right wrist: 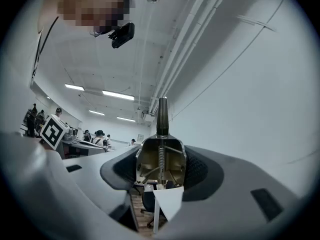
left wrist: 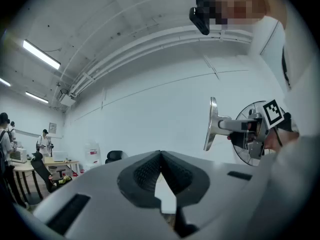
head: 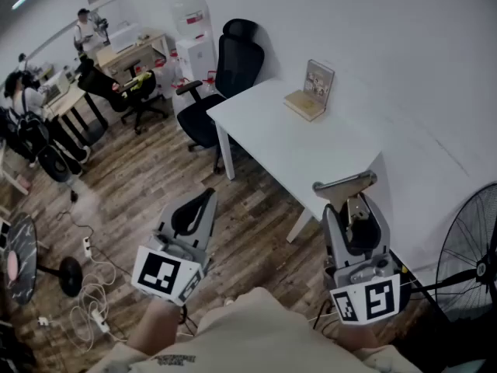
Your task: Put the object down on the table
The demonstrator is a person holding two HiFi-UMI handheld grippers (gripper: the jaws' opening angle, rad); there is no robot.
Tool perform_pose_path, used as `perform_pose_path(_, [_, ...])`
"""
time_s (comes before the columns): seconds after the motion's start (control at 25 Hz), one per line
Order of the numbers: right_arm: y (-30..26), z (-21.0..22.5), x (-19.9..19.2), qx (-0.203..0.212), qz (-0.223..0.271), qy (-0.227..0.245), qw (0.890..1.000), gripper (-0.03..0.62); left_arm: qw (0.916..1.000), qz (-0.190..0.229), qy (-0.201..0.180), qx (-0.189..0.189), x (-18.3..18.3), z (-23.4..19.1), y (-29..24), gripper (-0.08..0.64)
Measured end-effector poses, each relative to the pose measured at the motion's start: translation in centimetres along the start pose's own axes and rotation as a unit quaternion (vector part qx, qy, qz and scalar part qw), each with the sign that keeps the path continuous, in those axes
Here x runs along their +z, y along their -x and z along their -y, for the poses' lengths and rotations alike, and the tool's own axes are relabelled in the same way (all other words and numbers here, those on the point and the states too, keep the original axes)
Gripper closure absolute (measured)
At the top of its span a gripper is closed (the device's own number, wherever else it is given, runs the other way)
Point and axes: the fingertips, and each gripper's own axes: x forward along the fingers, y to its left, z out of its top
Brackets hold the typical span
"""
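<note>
A shiny metal tool (head: 347, 189) with a flat plate at its tip and a spring in its body stands between the pads of my right gripper (head: 356, 210), which is shut on it. In the right gripper view the tool (right wrist: 161, 154) fills the gap between the jaws of that gripper (right wrist: 161, 170). The left gripper view shows the tool (left wrist: 216, 125) from the side, held in the air. The tool hangs by the near end of the white table (head: 311, 150), above its edge. My left gripper (head: 205, 197) is shut and empty over the wooden floor, and its own view shows the left gripper (left wrist: 161, 155) with tips touching.
A framed picture on a flat box (head: 312, 92) stands at the table's far side by the wall. A black office chair (head: 227, 68) is at the table's far end. A floor fan (head: 475, 247) stands at the right. Cables (head: 89, 294) lie on the floor; people sit at desks (head: 116, 53) far left.
</note>
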Motion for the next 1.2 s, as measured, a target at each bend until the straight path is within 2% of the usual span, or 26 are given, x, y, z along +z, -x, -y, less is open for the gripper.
perform_pose_path(0.24, [1.2, 1.3, -0.9, 0.013, -0.008, -0.028, 1.000, 0.353, 0.9999, -0.010, 0.003, 0.008, -0.4, 1.6, -0.3, 0.540])
perform_pose_path(0.48, [2.6, 2.4, -2.0, 0.032, -0.017, -0.040, 0.999, 0.354, 0.9996, -0.012, -0.017, 0.018, -0.7, 3.9, -0.2, 0.540])
perform_pose_path(0.72, [3.6, 3.0, -4.2, 0.048, -0.035, -0.060, 0.996, 0.353, 0.9990, -0.034, 0.005, 0.029, -3.1, 5.6, -0.4, 0.540])
perform_pose_path(0.88, [3.9, 3.8, -5.2, 0.050, -0.045, -0.070, 0.995, 0.354, 0.9992, -0.032, -0.001, 0.023, -3.4, 6.6, -1.0, 0.540])
perform_pose_path(1.04, [2.7, 4.1, -6.0, 0.047, -0.050, -0.073, 0.995, 0.354, 0.9991, -0.034, 0.008, 0.025, -3.9, 6.0, -1.7, 0.540])
perform_pose_path(1.2, [0.3, 3.6, -6.5, 0.057, -0.052, -0.072, 0.994, 0.354, 0.9991, -0.026, 0.002, 0.033, -4.1, 3.8, -2.4, 0.540])
